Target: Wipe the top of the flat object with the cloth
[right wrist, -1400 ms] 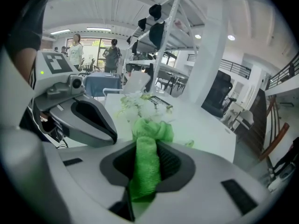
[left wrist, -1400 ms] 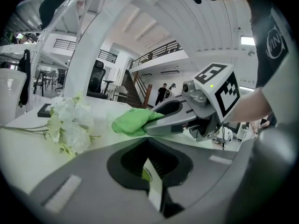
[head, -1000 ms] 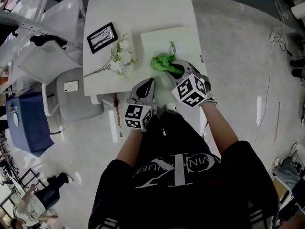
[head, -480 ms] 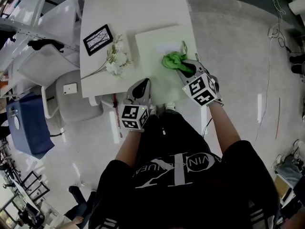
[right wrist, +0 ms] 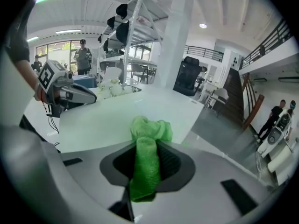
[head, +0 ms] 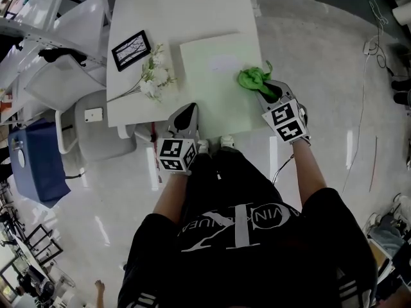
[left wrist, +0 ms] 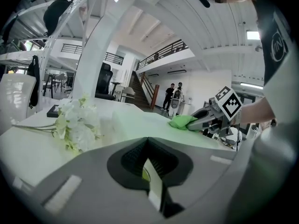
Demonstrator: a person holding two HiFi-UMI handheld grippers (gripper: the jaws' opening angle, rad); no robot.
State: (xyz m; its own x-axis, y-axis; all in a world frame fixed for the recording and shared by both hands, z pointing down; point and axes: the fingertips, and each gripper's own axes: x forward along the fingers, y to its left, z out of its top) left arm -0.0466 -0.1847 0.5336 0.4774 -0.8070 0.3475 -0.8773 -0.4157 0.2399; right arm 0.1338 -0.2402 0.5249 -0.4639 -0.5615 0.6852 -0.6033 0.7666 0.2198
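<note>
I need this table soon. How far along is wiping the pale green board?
Done: the right gripper clamps the green cloth; the left gripper pins the board's near edge. In hand: cloth on the board near its right edge. Left: no wipe marks show, so remaining area can't be judged.

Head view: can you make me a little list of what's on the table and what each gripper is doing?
table: white table, seen from above
flat board: pale green flat board, lying on the table
cloth: green cloth, bunched up, on the board's right side
right gripper: right gripper shut on the cloth
left gripper: left gripper shut on the board's near left edge
other things: white flowers and a black picture frame, left of the board
</note>
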